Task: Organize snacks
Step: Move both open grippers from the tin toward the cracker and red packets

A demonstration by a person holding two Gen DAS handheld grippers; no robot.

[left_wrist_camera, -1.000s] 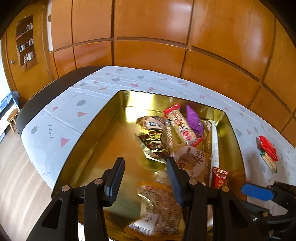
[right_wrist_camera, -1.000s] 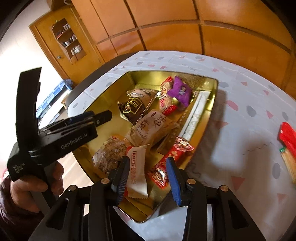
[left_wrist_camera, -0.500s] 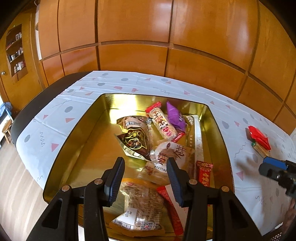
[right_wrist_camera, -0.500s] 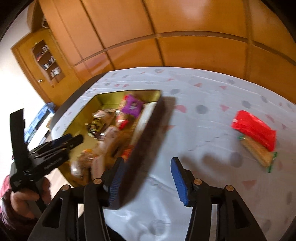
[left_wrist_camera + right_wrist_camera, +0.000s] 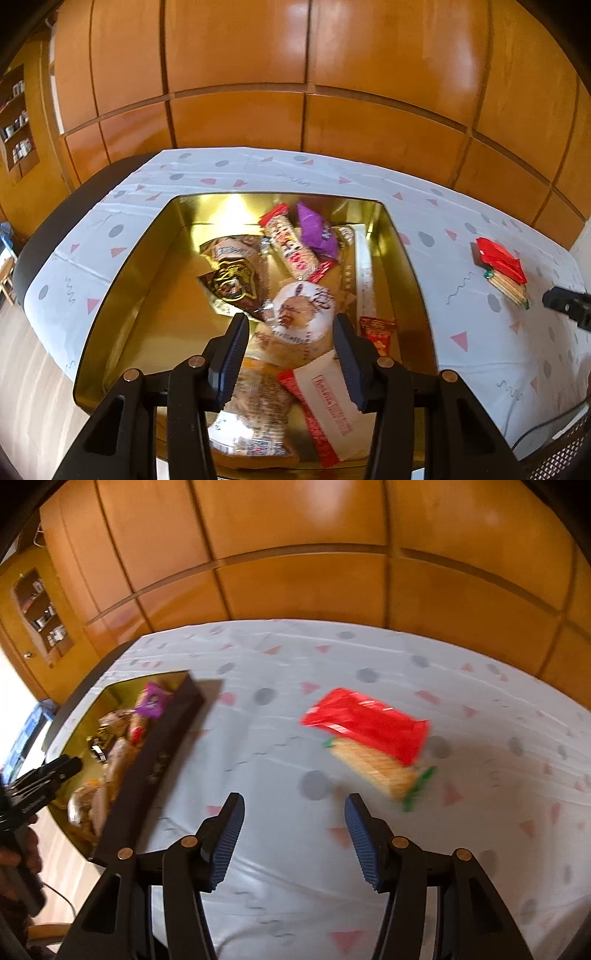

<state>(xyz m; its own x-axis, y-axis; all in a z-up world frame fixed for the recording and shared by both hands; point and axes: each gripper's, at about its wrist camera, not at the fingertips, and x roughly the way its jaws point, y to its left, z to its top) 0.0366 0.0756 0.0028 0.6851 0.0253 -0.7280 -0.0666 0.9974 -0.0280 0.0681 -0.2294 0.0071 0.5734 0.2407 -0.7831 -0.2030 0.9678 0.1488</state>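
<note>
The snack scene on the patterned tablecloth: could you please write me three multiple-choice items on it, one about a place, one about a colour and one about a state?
1. Where does the red packet lie?
A. inside the gold tin
B. on the tablecloth, outside the tin
C. between the jaws of the left hand-held gripper

2. What colour is the inside of the tin?
A. gold
B. blue
C. white

3. How does the right hand-held gripper stand?
A. shut on a biscuit pack
B. shut with nothing in it
C. open with nothing between its jaws

Answers:
1 B: the packet rests on the tablecloth, well apart from the tin, partly over a biscuit pack.
2 A: its walls and floor shine gold.
3 C: only bare cloth shows between its jaws, which have just been opening.
</note>
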